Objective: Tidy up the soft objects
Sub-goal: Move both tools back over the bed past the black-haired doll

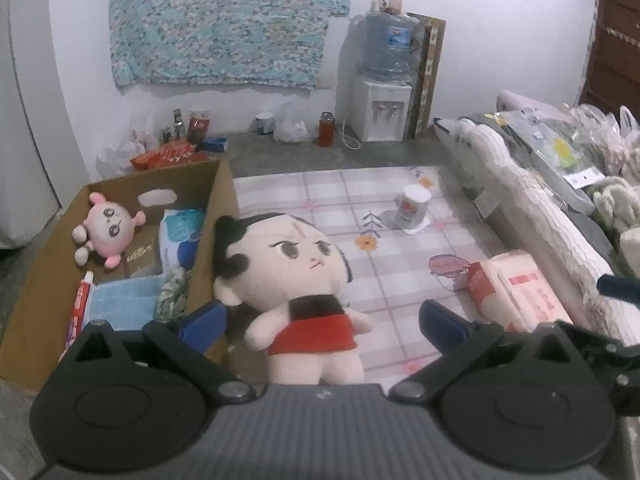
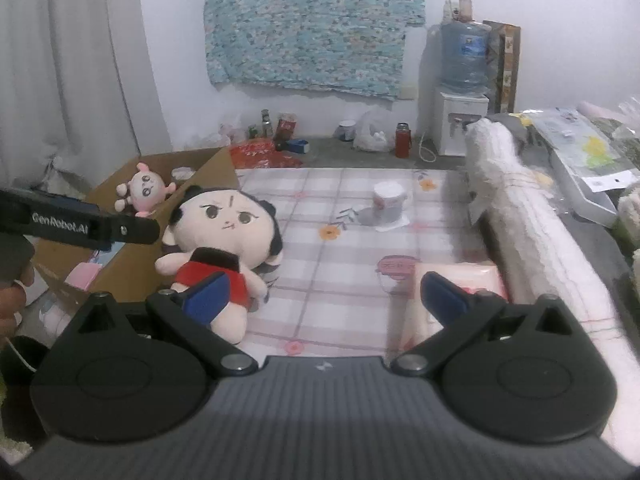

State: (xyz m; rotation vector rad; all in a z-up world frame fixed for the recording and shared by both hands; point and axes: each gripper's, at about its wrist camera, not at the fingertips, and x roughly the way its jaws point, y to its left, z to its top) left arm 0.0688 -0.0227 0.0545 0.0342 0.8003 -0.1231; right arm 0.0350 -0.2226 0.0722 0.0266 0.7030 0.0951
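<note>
while both grippers hang over the checked mat, the left gripper has its jaws spread wide apart with nothing between the blue pads, and the big-headed plush doll in a red top lies on the mat just beyond and between them. the doll leans against the side of the cardboard box, its head touching the box wall. inside the box sit a pink plush toy, a blue-and-white soft pack, a folded light-blue cloth and a red-and-white tube along the near wall.

the right gripper also has its jaws wide apart and holds nothing. in its view the doll lies to the left of the pads, and the left pad overlaps the doll's red top in the picture; whether it touches cannot be told. a pink-and-white tissue pack lies on the mat under the right pad, just beside a long rolled white blanket. a white cup stands further back on the mat, well apart from the doll. the other gripper's black body reaches in from the left edge of this view, in front of the box.
</note>
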